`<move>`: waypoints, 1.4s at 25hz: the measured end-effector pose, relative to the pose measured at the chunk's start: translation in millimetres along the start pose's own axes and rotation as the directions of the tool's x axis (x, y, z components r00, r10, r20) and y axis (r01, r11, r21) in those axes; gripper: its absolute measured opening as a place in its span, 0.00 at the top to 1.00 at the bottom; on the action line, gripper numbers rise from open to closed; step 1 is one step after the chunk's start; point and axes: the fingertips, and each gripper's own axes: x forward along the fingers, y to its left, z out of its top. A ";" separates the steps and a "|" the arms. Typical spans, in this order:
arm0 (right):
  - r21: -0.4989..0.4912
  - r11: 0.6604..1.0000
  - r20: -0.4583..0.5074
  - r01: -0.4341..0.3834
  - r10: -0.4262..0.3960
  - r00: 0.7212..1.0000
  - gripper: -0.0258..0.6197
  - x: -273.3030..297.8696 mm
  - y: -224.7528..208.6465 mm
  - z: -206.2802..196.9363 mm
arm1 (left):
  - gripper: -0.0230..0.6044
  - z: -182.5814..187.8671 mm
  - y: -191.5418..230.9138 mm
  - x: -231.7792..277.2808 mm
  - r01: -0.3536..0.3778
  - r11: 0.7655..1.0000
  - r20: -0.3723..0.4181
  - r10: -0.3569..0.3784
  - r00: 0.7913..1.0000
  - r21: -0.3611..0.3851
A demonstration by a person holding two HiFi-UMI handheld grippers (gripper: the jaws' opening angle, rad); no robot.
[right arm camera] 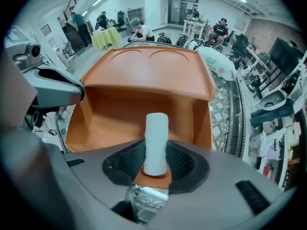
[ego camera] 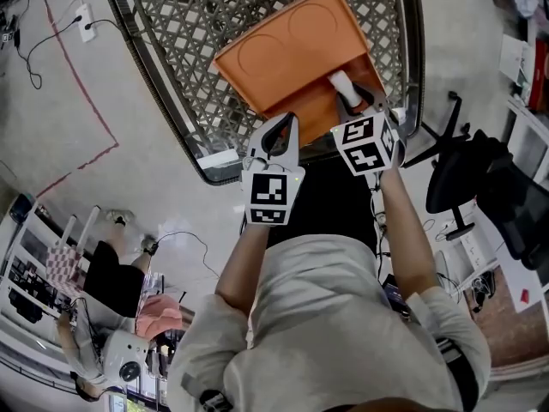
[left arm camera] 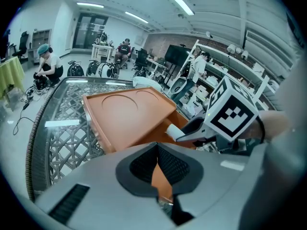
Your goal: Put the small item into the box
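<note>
An orange box (ego camera: 283,101) lies in a mesh cart basket (ego camera: 171,33), its lid (ego camera: 292,45) with two round recesses folded back. My right gripper (ego camera: 354,103) is over the box's open inside (right arm camera: 139,111) and is shut on a small white cylinder (right arm camera: 156,143), which stands up between the pads; the cylinder (ego camera: 341,82) pokes out past the jaws. My left gripper (ego camera: 276,131) sits at the box's near left edge, its jaws closed on an orange sliver of the box wall (left arm camera: 162,176). In the left gripper view the right gripper (left arm camera: 192,131) shows beside the box (left arm camera: 124,114).
The cart's dark metal rim (ego camera: 418,50) runs around the box. A black office chair (ego camera: 472,174) stands on the floor to the right. Cables and red tape lines cross the floor at left. People sit and crouch far off (left arm camera: 45,63).
</note>
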 end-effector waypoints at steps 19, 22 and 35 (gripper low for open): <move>0.065 0.998 0.146 -0.007 -0.002 0.989 0.75 -29.9 -5.7 15.3 | 0.95 19.9 -5.0 -15.0 -0.002 1.000 0.033 0.001 0.999 0.025; 0.084 0.996 0.184 0.012 -0.028 0.983 0.79 -43.6 -8.9 19.8 | 0.95 25.5 -7.7 -18.3 -0.005 0.999 0.042 0.004 0.999 0.036; 0.159 0.987 0.392 0.036 -0.096 0.915 0.94 -114.3 -3.9 41.4 | 0.95 49.8 -32.2 -44.2 -0.022 0.997 0.087 0.016 0.996 0.070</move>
